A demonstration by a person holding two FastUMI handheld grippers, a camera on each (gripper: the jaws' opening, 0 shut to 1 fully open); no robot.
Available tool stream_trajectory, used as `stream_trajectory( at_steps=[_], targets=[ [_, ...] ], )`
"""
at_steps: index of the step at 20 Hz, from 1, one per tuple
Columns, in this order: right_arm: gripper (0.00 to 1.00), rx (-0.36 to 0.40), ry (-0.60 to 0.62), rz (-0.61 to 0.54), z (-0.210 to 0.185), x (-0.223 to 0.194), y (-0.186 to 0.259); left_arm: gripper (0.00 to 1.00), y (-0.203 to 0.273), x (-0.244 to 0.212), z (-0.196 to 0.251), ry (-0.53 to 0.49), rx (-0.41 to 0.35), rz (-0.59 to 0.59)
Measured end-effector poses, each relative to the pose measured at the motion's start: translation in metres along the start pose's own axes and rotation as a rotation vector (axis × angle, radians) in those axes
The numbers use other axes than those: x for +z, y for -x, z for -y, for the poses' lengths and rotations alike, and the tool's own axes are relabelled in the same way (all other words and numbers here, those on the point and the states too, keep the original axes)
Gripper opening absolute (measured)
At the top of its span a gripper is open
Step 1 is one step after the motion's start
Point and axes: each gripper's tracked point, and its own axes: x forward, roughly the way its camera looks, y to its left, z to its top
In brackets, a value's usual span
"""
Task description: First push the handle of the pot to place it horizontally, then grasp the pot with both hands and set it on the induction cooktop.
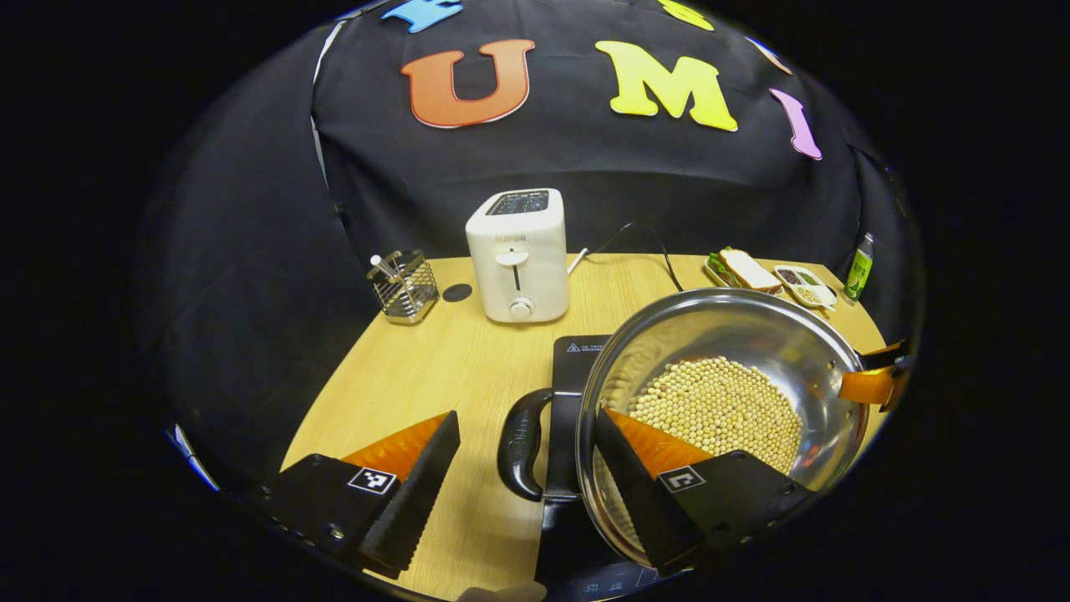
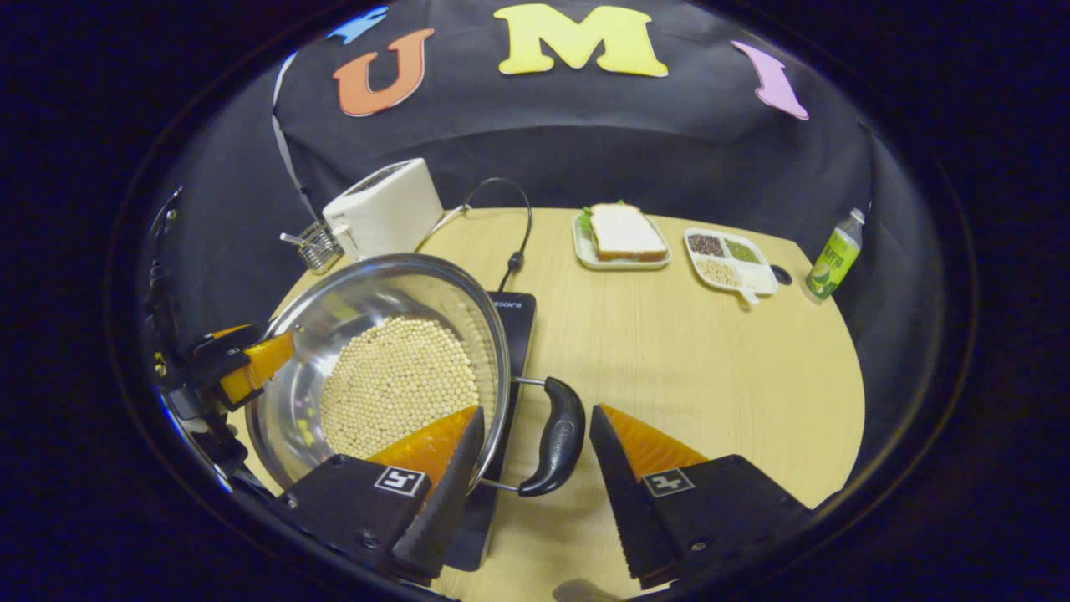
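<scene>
A steel pot holding pale beans is over the black induction cooktop. Its black side handle lies level between the fingers of my left gripper, which is open and straddles it without pressing. One finger of that gripper reaches over the pot's rim. At the pot's far side is the right gripper. In the right gripper view, the pot covers the cooktop. The other handle sits in the gap of my open right gripper. The left gripper is beyond the pot.
A white toaster and a wire utensil holder stand at the back of the wooden table. A sandwich plate, a divided tray and a green bottle sit at the far right. A black cable runs to the cooktop.
</scene>
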Motion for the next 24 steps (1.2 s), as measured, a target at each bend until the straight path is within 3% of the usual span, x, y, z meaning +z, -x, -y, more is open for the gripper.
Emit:
stream_trajectory(
  at_steps=[10,20,24],
  targets=[
    [0.85,0.053,0.04,0.104,0.014,0.001,0.053,0.97,0.081,0.043,0.013,-0.029,0.048,0.146],
    [0.84,0.062,0.099,0.298,0.088,0.002,0.179,0.97,0.202,0.079,0.141,0.032,-0.027,0.271],
    [0.99,0.066,0.09,0.364,0.135,-0.005,0.239,0.97,0.259,0.086,0.197,0.021,-0.047,0.323]
  ],
)
